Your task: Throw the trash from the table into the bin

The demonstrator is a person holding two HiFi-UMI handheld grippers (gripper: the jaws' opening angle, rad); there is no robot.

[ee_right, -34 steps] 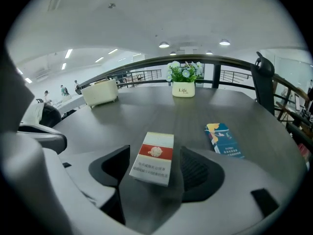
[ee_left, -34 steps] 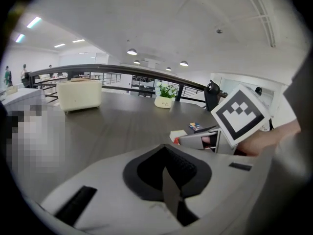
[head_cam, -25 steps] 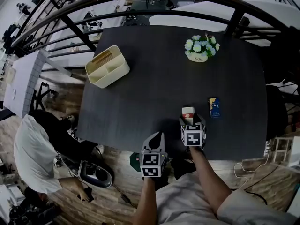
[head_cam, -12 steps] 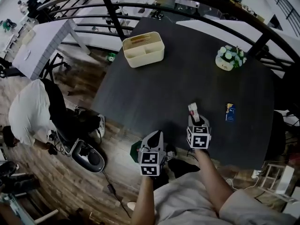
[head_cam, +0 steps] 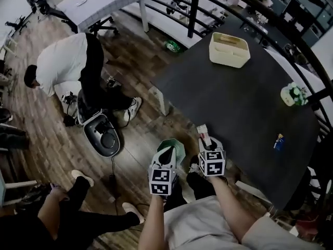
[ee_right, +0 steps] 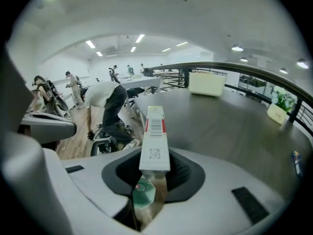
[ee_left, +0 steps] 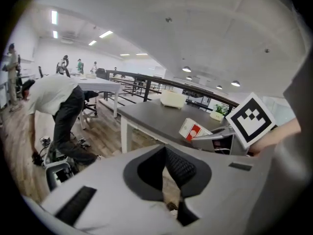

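1. While the right gripper (head_cam: 208,144) is clamped on a small white-and-red carton (head_cam: 202,132), that carton is off the dark table (head_cam: 234,103) but not yet in the bin – it stands up between the jaws, just past the table's near edge.
2. The green bin (head_cam: 179,146) sits on the wooden floor just beside that edge. In the right gripper view it shows as a green shape low down behind the carton (ee_right: 155,136), so I judge the drop is close but the carton is not yet squarely over the opening.
3. The left gripper (head_cam: 168,154) has its jaws together with nothing between them. In the head view it lies across the bin, so it may crowd the drop.
4. Left to do, as far as I can see – release this carton, then fetch the small blue packet (head_cam: 279,141) lying near the table's right edge, well apart from the bin.
5. A cream organiser box (head_cam: 229,49) and a small pot of flowers (head_cam: 293,95) also stand on the table; I take them for furnishings, not trash.
6. A person in a white top (head_cam: 67,61) bends over beside a grey floor machine (head_cam: 104,137), and another person's legs (head_cam: 78,212) show at the lower left – all well apart from the bin.
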